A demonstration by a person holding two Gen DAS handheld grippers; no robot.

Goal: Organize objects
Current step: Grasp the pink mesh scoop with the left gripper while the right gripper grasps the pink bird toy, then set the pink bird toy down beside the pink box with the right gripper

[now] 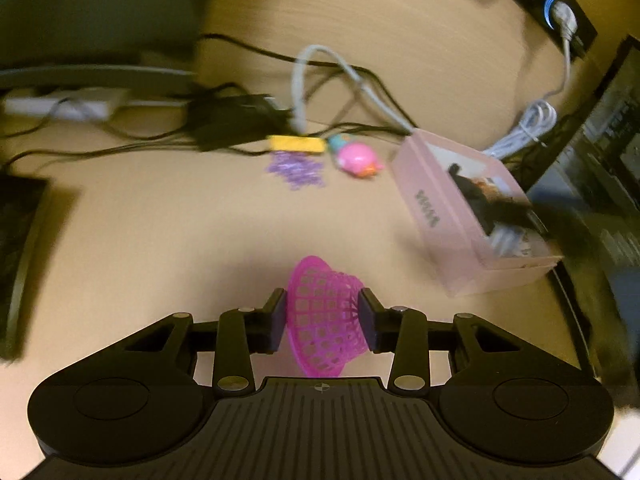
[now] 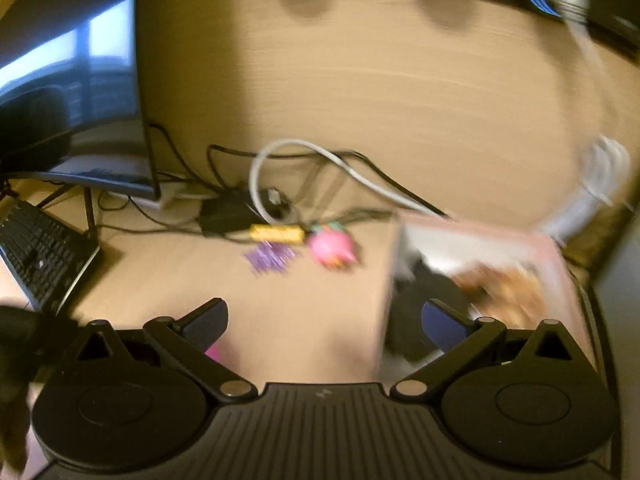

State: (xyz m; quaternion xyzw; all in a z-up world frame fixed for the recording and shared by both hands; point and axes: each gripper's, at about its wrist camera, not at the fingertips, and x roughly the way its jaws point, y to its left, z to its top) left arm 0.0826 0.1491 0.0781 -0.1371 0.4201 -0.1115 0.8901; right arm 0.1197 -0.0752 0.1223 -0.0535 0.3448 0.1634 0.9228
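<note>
The left gripper [image 1: 323, 317] has its jaws clamped on a small magenta mesh basket [image 1: 326, 316] — tipped on its side above the wooden surface [image 1: 160, 240]. The right gripper [image 2: 325, 322] has its jaws spread wide, holding nothing. At right lies an open pink box [image 1: 460, 208] with dark, blurred contents — its side lettering is unreadable.

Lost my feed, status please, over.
Left gripper shut on pink mesh basket. Right gripper open, empty. Pink box ahead right; cables behind toys.
</note>
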